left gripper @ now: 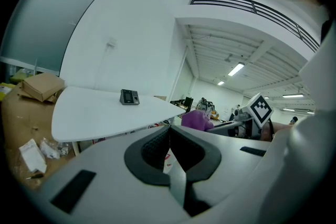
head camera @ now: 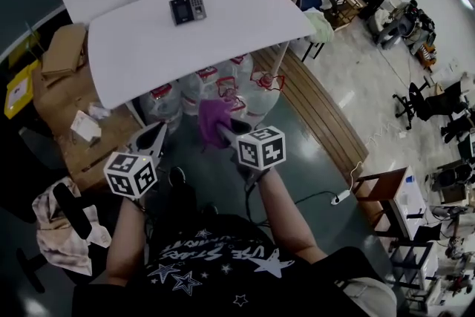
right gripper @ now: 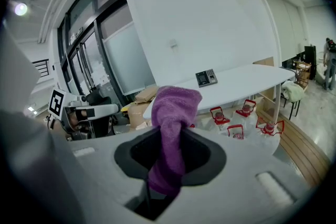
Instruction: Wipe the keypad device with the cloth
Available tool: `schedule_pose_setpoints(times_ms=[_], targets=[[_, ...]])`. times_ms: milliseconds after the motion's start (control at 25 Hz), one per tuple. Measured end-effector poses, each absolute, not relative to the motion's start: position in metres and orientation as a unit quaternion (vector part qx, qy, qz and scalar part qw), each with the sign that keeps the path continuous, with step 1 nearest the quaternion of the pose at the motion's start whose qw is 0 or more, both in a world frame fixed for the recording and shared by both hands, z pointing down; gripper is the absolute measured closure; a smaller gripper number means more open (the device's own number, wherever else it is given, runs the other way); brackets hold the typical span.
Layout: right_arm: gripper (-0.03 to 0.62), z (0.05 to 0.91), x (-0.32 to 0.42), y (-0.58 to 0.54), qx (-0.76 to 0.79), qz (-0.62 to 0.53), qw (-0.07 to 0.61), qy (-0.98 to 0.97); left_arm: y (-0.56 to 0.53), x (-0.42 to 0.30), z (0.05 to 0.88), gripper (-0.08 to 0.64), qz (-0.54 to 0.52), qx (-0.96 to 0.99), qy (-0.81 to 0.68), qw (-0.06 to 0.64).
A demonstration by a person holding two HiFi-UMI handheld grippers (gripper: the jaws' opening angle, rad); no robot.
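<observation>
The right gripper [right gripper: 170, 152] pinches the purple cloth [right gripper: 176, 105], a soft, light wad bunched past its jaws. The left gripper [left gripper: 169, 149] has its jaws pressed together on nothing. The keypad device [head camera: 187, 9] sits well apart on the white table [head camera: 245, 18]. It looks small and rigid and would likely slide unless steadied by its edges.

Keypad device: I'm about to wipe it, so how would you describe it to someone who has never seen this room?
Find the white curved table at the top of the head view. The keypad device sits on its far side, near the wall. It is a small dark box with a screen and buttons, the only thing on the tabletop; the jugs stand underneath.
</observation>
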State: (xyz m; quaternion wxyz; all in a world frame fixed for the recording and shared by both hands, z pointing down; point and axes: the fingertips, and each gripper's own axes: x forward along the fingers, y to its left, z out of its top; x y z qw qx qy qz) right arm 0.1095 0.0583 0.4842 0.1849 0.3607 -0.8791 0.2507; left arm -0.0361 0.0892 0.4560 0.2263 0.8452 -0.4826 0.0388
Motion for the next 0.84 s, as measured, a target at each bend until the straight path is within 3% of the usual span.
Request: schedule_pose_setpoints(times_ms=[840], targets=[[0.494, 0.481, 0.132, 0.098, 0.339, 0.237, 0.186, -0.891, 0.128, -0.005, 0.451, 0.551, 0.036, 0.843, -0.489, 0.220]])
